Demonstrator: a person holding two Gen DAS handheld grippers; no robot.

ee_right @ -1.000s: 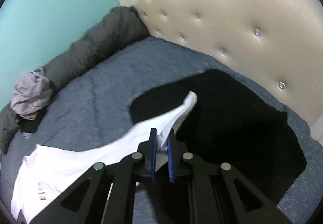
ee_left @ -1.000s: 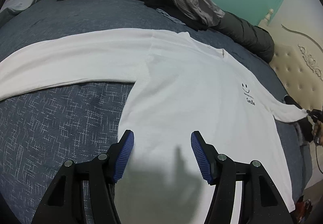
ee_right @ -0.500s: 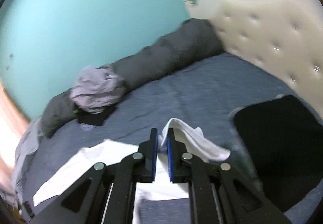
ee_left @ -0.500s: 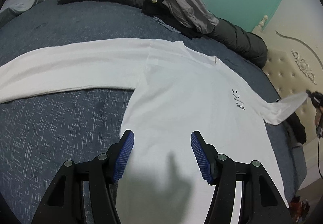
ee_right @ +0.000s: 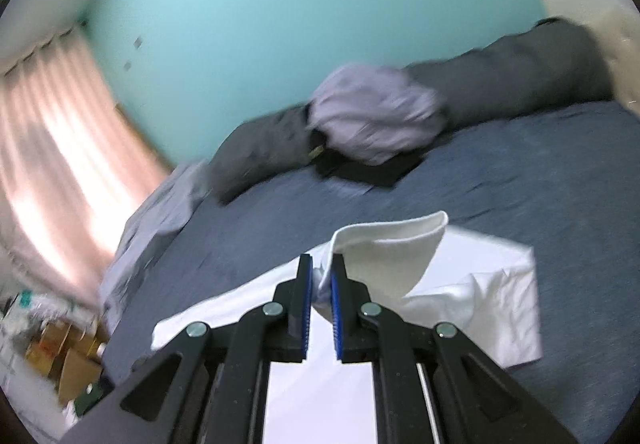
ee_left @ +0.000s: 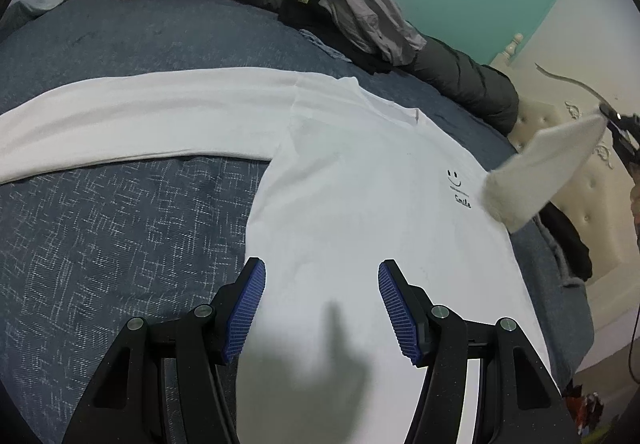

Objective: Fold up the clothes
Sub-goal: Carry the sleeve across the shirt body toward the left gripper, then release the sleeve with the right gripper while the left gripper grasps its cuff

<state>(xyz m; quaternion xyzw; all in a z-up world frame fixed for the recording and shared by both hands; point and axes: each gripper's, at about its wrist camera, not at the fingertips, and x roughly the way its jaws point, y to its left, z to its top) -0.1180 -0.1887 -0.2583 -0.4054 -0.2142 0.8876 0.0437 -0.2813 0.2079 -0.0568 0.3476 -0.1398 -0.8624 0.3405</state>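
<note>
A white long-sleeved shirt (ee_left: 340,204) is spread flat across the middle of the bed (ee_left: 120,236), one sleeve stretched toward its left edge. The other sleeve's cuff (ee_right: 384,256) is held lifted, clamped in the right gripper (ee_right: 320,284). The left gripper (ee_left: 320,308) is held apart and empty above the hem.

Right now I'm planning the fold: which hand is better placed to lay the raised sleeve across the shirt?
Right. The right tool is already shut on the sleeve, lifted above the shirt. The left tool hangs open over the shirt's lower part, holding nothing.
</note>
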